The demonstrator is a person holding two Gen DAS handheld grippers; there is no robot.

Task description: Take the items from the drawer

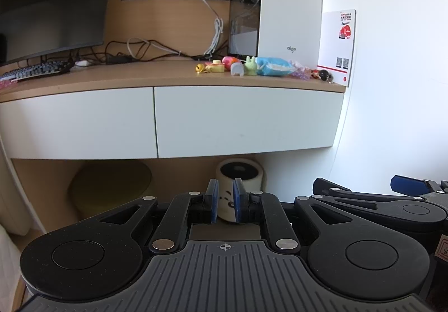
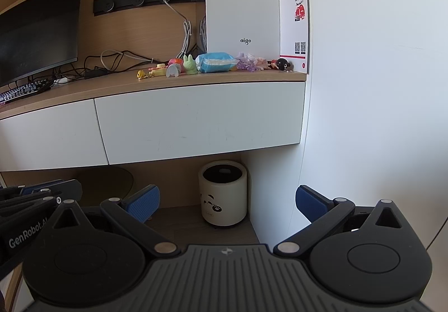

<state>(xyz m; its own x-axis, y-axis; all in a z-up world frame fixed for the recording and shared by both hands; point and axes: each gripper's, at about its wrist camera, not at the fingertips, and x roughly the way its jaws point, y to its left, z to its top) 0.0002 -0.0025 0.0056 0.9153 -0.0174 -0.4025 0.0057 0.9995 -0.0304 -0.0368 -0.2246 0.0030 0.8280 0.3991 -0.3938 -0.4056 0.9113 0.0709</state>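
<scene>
- White drawer front (image 1: 246, 120) sits shut right under the wooden tabletop (image 1: 156, 76), with a second white drawer front (image 1: 75, 124) just left of it.
- On the tabletop above that right drawer there's a row of small stuff: a yellow bell charm (image 1: 199, 68), a green bunny figure (image 1: 251, 66), a blue tissue pack (image 1: 273, 66), purple crinkly bits (image 2: 246, 65) and a black round charm (image 1: 324, 74).
- White computer case (image 1: 291, 4) stands behind the row, touching the wall side; a card with red print (image 1: 337, 46) leans right of it.
- Dark monitor (image 1: 53, 6) and keyboard (image 1: 36, 71) are well left of the case.
- Below the drawer, a cream bin with a panda face (image 2: 223, 194) stands on the floor.
- Left tongs (image 1: 226, 201) are closed up narrow, nothing gripped; the bin only shows behind the gap.
- Right tongs (image 2: 226, 202) are spread wide, blue pads (image 2: 144, 201) far apart, empty.
- Both hang in front of the drawer, not touching it.
</scene>
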